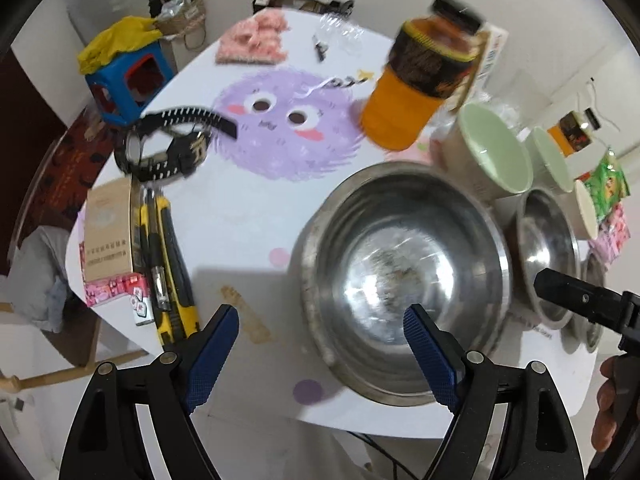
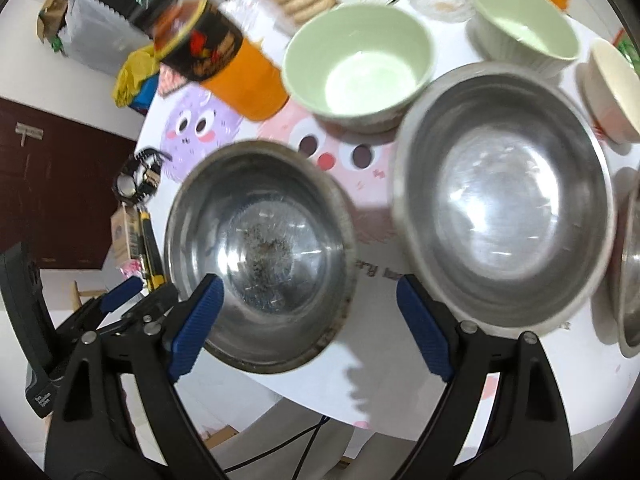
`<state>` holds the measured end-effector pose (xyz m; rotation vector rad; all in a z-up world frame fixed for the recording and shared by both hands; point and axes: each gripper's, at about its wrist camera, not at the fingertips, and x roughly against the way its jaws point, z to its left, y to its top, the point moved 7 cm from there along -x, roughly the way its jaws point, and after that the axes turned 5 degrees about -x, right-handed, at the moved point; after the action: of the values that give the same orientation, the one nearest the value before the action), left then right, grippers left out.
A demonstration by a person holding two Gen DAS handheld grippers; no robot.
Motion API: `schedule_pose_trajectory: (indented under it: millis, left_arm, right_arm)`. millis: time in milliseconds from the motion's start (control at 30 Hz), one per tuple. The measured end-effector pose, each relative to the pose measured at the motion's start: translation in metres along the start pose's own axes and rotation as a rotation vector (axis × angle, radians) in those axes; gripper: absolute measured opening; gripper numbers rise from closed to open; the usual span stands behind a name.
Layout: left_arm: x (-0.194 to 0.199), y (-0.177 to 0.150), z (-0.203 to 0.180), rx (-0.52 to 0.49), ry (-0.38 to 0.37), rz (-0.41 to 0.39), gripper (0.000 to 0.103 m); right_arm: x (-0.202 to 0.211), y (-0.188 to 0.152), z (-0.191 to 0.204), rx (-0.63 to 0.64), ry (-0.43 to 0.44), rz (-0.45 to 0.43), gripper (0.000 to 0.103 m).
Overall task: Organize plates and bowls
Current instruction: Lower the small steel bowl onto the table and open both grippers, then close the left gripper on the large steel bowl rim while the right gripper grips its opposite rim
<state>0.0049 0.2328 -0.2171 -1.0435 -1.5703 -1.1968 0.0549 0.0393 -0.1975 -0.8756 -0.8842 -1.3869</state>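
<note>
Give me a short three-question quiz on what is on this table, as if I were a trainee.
1. True or false: the left gripper is clamped on a bowl rim.
2. Which is dirtier inside: (a) the steel bowl with dark specks, or (b) the second steel bowl to its right in the right wrist view?
3. What colour is the inside of the bowl beside the orange jar?

Key: 1 false, its jaws stand open with nothing between the pads. 2 (a). 3 pale green.
</note>
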Motion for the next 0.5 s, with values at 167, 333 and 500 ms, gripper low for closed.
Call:
schedule_pose_trajectory:
  millis: [167,333,500]
  left_arm:
    - [0.015,0.015,-0.041,-0.055,-0.023,-0.03,0.086]
    - [0.012,0.033,-0.099,-0.126,-0.057,-0.045,0.086]
    - [-0.003,0.047,-0.158,-0.19,-0.077,-0.041,0.086]
  right_arm:
    - [0.04,0.005,-0.041,-0.075,-0.008,-0.078,0.088]
    - [0.074,0.009,-0.097,-0.197,-0.006,-0.137,0.089]
    - [0.097,0.018,-0.156,-0.333,0.004,-0.166,0.089]
